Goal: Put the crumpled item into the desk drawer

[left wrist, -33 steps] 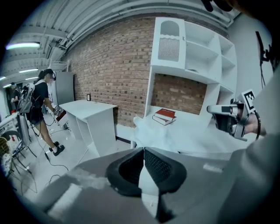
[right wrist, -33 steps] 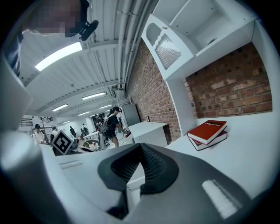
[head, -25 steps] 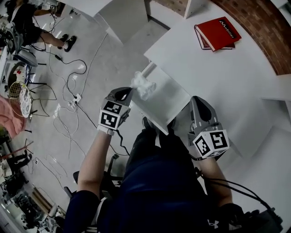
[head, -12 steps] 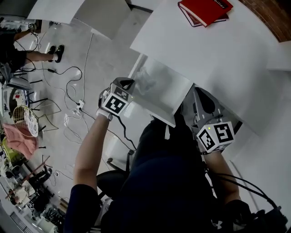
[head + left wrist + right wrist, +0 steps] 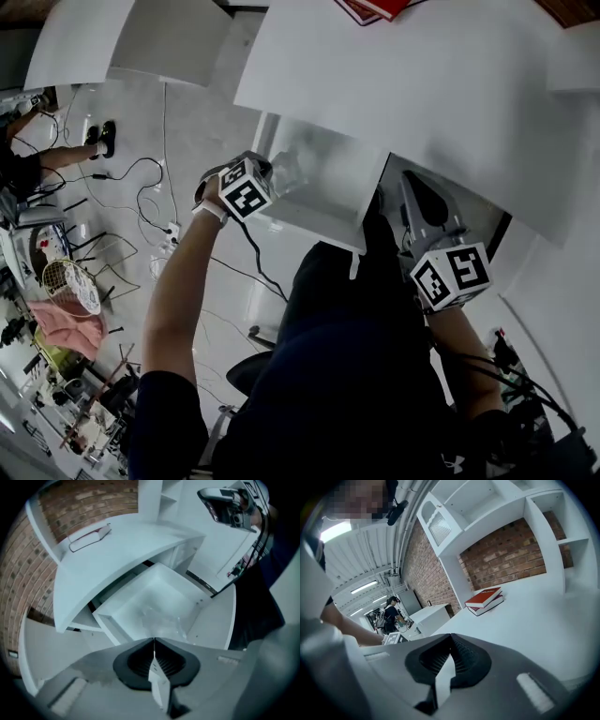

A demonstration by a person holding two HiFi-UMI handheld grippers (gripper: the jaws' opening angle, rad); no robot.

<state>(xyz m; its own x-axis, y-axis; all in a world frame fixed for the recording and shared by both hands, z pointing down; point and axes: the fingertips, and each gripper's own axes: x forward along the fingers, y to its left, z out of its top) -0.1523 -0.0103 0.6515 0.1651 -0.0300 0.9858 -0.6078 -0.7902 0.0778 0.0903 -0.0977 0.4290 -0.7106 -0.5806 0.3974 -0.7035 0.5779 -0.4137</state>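
Step in hand: the crumpled item [image 5: 159,618] is being brought in over the open drawer [image 5: 164,585]. As I read it, it has not been let go yet.
Done so far: the drawer stands pulled out from under the worktop [image 5: 422,84], and the item is at the drawer.
Left to do: let go so the item lands on the drawer floor, then draw the gripper clear. Pushing the drawer shut may follow, though the task does not ask for it.
Crumpled item: a pale, half see-through wad right at the tips of the left gripper, over the drawer's inside by its left side. I cannot tell whether it touches the floor.
Left gripper [image 5: 153,641]: fingers together, seemingly pinching an edge of the item.
Right gripper [image 5: 451,639]: fingers together with nothing between them, held to the right of the drawer and facing along the worktop.
Drawer contents: nothing else seen inside, only bare white floor.
Red books [image 5: 485,599]: stacked on the worktop, well beyond the drawer.
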